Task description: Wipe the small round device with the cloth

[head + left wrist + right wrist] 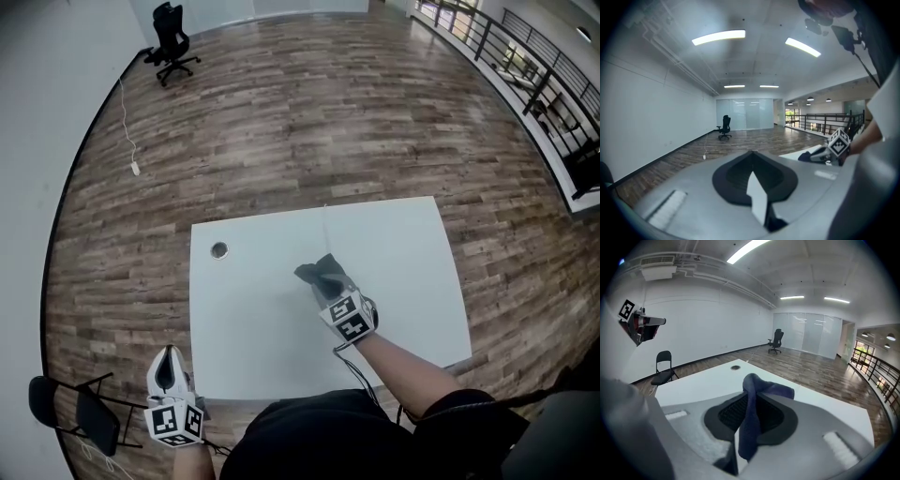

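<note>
The device [219, 249] sits flat near the far left corner of the table [403, 253], bare and untouched. From the right tool [326, 285] it lies ahead and slightly left of the jaw line, well apart across open table. Being round, it has no long axis to line up with. This tool is clamped on the dark cloth [751, 408], which droops over its tips. The left tool [169, 367] hangs off the table's near left corner, jaws together and empty. The wiping reach likely belongs to the right.
</note>
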A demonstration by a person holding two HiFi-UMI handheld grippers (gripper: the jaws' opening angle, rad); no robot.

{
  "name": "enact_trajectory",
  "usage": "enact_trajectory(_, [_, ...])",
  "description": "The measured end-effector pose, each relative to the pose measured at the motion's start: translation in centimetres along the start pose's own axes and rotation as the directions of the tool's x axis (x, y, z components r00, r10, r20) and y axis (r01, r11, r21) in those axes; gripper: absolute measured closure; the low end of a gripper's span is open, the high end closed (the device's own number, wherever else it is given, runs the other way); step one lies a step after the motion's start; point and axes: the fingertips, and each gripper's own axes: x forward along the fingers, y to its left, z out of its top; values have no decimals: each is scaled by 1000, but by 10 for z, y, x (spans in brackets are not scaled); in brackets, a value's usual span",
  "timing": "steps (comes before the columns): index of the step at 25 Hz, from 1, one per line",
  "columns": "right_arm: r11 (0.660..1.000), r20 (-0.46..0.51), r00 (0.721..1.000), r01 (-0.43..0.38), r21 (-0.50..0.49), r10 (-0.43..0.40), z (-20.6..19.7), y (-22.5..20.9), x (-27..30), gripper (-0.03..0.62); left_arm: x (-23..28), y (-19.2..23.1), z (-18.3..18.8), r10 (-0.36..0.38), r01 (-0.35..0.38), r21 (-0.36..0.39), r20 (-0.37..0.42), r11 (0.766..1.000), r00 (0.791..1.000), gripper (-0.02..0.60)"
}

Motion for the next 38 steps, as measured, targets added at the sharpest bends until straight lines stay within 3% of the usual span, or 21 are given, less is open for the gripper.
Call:
enact_trajectory(30, [989,-46,989,-146,-32,144,-18,49,7,540,2,-7,8,-15,15,25,-5,1000,1000,574])
enact_trajectory(33, [985,-63,983,-172,22,173,-29,56,12,540,1,-5,8,-8,9,24,-8,1000,1000,574])
enact_trajectory(38, [951,-84,975,-178,252,205,-62,55,18,540,-3,-8,12,-7,7,27,-1,1000,1000,574])
